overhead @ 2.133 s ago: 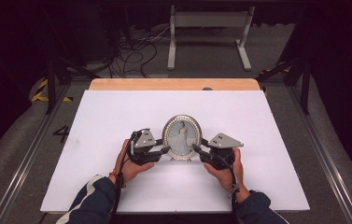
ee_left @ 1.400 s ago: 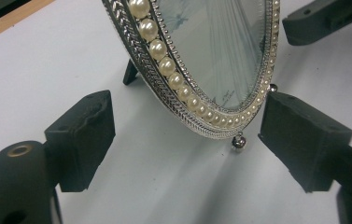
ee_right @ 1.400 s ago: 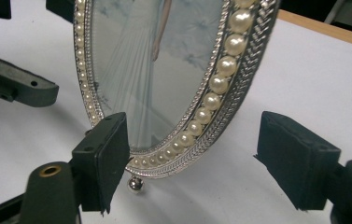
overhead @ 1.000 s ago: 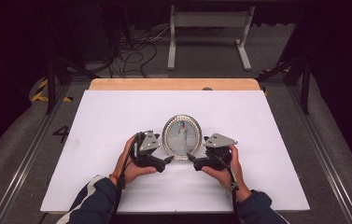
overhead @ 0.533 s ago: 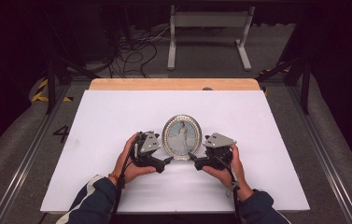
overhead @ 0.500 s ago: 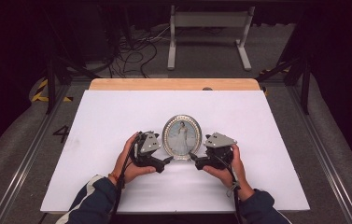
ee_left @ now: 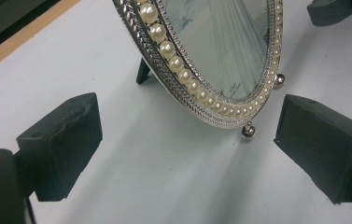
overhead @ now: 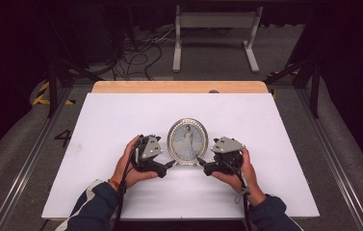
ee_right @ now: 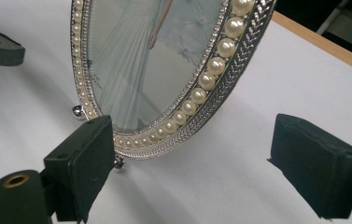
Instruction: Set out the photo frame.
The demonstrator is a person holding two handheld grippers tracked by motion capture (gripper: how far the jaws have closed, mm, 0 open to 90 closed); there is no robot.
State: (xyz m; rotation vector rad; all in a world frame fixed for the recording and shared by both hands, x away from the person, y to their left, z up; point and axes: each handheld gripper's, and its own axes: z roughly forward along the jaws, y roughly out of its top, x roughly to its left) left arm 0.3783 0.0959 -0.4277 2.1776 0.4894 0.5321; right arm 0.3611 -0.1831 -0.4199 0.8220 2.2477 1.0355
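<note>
Left gripper (overhead: 168, 166) jaws spread wide, holding nothing; right gripper (overhead: 202, 167) likewise agape, empty; oval silver picture frame with pearl rim (overhead: 187, 141) stands upright between both, just ahead of tips, lower edge within each jaw span; white table sheet (overhead: 121, 115) beneath; approach looks done; clamping and lifting remain.

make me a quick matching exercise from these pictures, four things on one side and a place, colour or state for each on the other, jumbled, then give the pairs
Things:
1. oval picture frame
2. left gripper
3. right gripper
4. wooden table edge

Descriptions:
A. open, at the frame's lower right in the high view
B. tan strip beyond the white sheet
C. stands upright, rimmed with pearls
D. open, at the frame's lower left in the high view

Pairs: 1-C, 2-D, 3-A, 4-B
</note>
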